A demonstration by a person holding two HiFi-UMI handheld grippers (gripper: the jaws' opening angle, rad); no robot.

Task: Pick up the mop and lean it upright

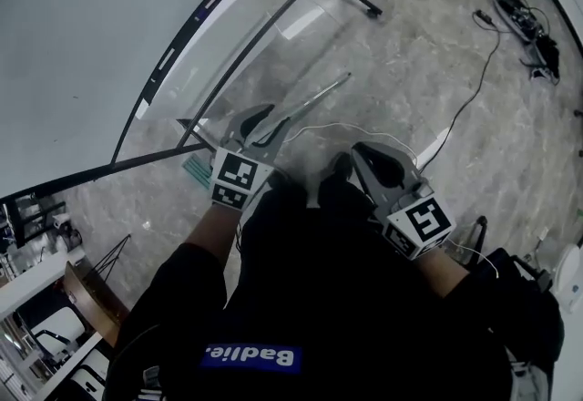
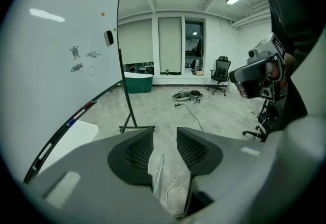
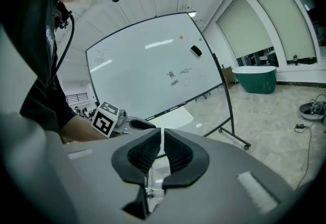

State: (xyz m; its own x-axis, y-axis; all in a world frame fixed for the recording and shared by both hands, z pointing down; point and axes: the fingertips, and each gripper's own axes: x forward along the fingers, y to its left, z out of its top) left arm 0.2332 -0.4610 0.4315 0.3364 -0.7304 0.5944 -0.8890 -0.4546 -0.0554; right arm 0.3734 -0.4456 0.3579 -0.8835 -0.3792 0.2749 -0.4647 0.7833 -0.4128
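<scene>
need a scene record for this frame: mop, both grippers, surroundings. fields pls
mop handle: metal pole, lying flat on the floor
mop head: teal, on the floor, partly hidden behind the left gripper
left gripper: jaws apart; handle shows through the gap below, ungripped
right gripper: jaws all but together, nothing held
whiteboard: on a stand, left of the mop
white cable: on the floor beside the handle
black cable: on the floor, further right
task state: mop not yet picked up

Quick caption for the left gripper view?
Left gripper, jaws apart, hovers over the mop handle on the floor beside the whiteboard.
</scene>
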